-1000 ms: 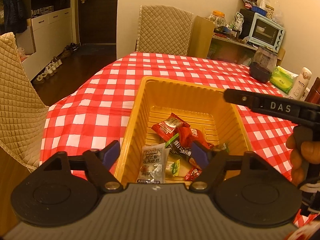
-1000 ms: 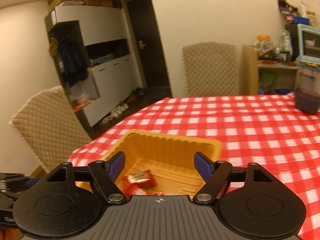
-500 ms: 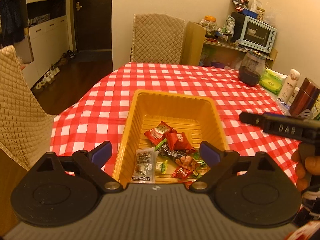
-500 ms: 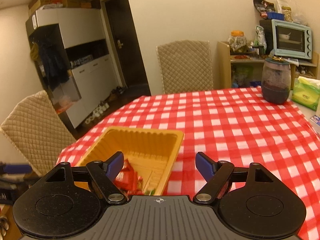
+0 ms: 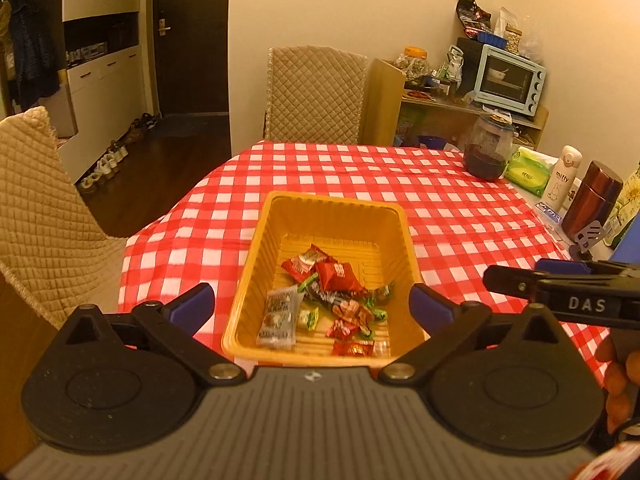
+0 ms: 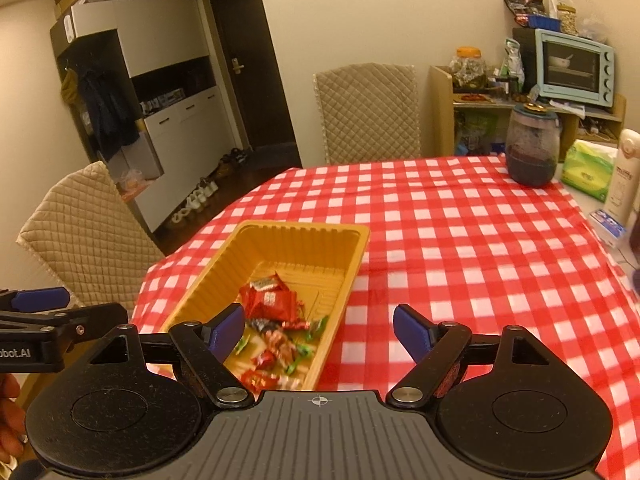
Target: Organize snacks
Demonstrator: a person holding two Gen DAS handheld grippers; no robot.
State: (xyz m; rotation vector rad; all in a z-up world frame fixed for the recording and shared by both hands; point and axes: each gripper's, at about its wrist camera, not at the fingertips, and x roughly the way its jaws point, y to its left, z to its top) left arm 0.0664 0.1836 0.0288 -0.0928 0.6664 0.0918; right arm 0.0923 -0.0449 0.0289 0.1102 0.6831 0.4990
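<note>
Hovering with jaws released and empty, the left hand-held gripper (image 5: 311, 307) and the right hand-held gripper (image 6: 319, 328) hang above the near end of the desk (image 5: 460, 208).

Snacks (image 5: 328, 296) lie in a heap inside the yellow tray (image 5: 256, 240), which sits on the checked cloth near the desk's front edge. Farther back on the right stand a jar (image 5: 489, 148) and a green pack (image 5: 527, 171), just beside each other; a chair (image 5: 316, 94) is behind the desk.

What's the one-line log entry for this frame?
left gripper: open, empty | right gripper: open, empty | snacks: in yellow tray | tablecloth
</note>
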